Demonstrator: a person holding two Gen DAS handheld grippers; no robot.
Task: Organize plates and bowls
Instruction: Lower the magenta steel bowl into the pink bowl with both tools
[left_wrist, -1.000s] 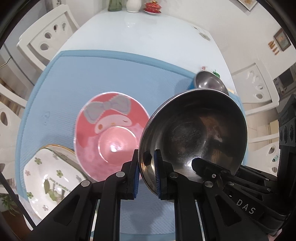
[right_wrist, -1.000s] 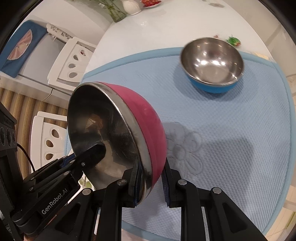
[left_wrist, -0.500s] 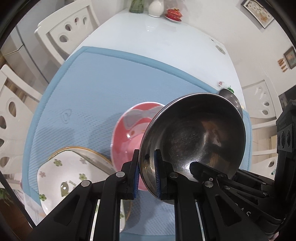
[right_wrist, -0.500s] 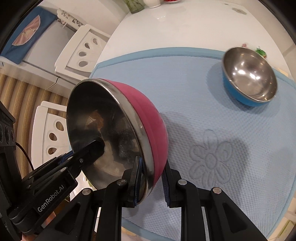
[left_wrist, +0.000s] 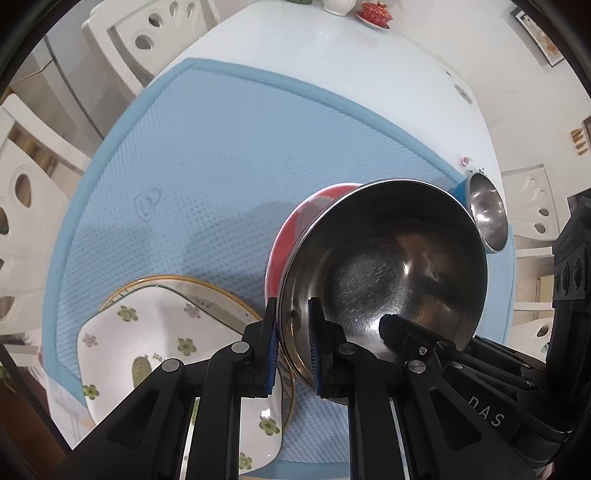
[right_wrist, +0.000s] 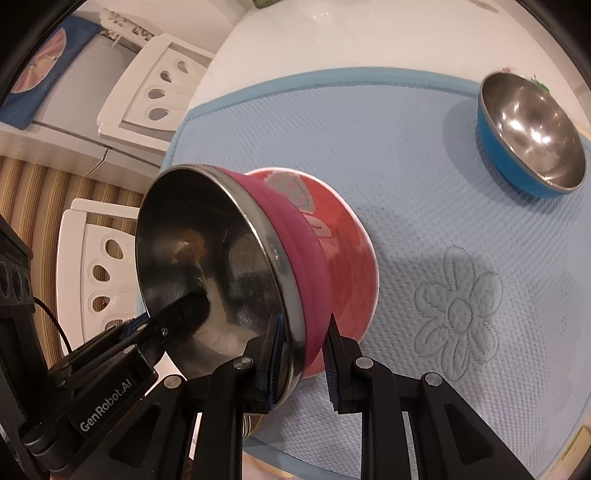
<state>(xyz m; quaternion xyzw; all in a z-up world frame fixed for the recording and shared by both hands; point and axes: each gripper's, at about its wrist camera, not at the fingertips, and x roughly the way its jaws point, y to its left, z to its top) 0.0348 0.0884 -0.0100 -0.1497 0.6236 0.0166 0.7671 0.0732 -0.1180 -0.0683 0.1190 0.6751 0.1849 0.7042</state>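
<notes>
Both grippers hold one steel bowl with a magenta outside (left_wrist: 384, 266) by opposite rims. My left gripper (left_wrist: 292, 347) is shut on its rim. My right gripper (right_wrist: 301, 354) is shut on the rim too; the bowl (right_wrist: 229, 266) is tilted. It hangs right over the pink cartoon plate (right_wrist: 332, 236), whose edge shows behind it in the left wrist view (left_wrist: 295, 229). A blue steel bowl (right_wrist: 532, 133) stands at the mat's far right, also in the left wrist view (left_wrist: 484, 214). A white floral square plate (left_wrist: 155, 354) lies on a gold-rimmed plate (left_wrist: 207, 288) at the near left.
A light blue mat (left_wrist: 229, 147) covers the white table (left_wrist: 332, 51). White chairs (right_wrist: 155, 88) stand around it. A red lidded cup (left_wrist: 373, 11) and a white vase stand at the far end.
Both grippers have carried the magenta bowl down and over the pink plate, which is now mostly hidden behind it. The blue bowl has shifted right in view.
</notes>
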